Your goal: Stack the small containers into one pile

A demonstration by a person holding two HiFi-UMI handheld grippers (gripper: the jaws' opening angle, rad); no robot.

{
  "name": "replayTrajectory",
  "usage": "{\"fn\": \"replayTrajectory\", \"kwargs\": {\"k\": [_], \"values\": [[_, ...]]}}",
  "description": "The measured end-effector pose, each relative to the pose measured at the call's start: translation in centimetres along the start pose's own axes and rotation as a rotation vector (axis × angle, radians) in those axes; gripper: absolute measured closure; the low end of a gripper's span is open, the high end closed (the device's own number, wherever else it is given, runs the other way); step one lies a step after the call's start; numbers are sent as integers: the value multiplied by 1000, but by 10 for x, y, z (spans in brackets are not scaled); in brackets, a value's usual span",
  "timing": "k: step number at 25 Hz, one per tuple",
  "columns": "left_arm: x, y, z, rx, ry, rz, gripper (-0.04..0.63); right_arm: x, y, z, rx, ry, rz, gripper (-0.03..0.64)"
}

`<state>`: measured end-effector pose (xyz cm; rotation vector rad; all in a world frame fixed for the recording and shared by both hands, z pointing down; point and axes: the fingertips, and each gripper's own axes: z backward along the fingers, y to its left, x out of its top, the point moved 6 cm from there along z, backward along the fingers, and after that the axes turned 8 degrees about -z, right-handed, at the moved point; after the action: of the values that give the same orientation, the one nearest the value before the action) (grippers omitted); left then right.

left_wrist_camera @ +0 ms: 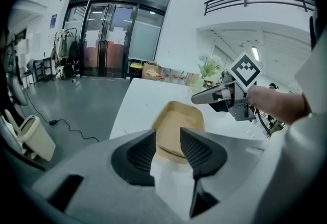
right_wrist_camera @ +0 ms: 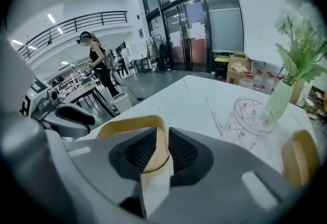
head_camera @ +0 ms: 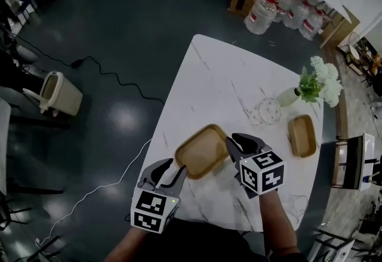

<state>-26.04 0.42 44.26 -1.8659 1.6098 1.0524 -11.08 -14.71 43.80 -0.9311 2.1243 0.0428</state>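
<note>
A large tan tray (head_camera: 203, 148) lies near the front edge of the white table (head_camera: 209, 76). A smaller tan container (head_camera: 302, 135) rests to its right, apart from it. My left gripper (head_camera: 170, 170) is at the tray's near left corner. In the left gripper view its jaws (left_wrist_camera: 167, 135) stand apart, with the tray's (left_wrist_camera: 179, 121) edge just beyond the gap. My right gripper (head_camera: 237, 140) is at the tray's right end. The tray's rim (right_wrist_camera: 158, 128) stands between its pads, which do not seem to press on it. The small container (right_wrist_camera: 299, 159) shows at the right edge of that view.
A clear patterned glass bowl (head_camera: 265, 111) and a vase of flowers (head_camera: 316, 85) stand behind the small container. On the floor to the left are a bin (head_camera: 59, 93) and a cable (head_camera: 113, 76). Water bottles (head_camera: 286, 10) sit beyond the table. A person (right_wrist_camera: 97, 65) stands far off.
</note>
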Motion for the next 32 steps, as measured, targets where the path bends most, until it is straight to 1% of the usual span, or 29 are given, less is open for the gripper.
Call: {"fn": "replayTrajectory", "kwargs": {"k": [6,10,17,22,27,32], "values": [[0,-6,1,-1,0,-23,443,-11,2,16,-17,-31,-19,543],[-6,-11,1,7,11,-26,440,-21,-2,21,-34,-39,-33,529],[-14,-15,1,0,30,-18,433,-27,-7,11,-50,-22,-28,513],[-19,-8,2,-5,33,13,428,-31,-4,-1,-56,1,-16,505],[-23,-6,-2,-29,39,50,428,-31,-8,-13,-72,22,-6,499],[-26,-7,-11,-84,67,55,430,-32,-11,-29,-60,56,-23,500]]}}
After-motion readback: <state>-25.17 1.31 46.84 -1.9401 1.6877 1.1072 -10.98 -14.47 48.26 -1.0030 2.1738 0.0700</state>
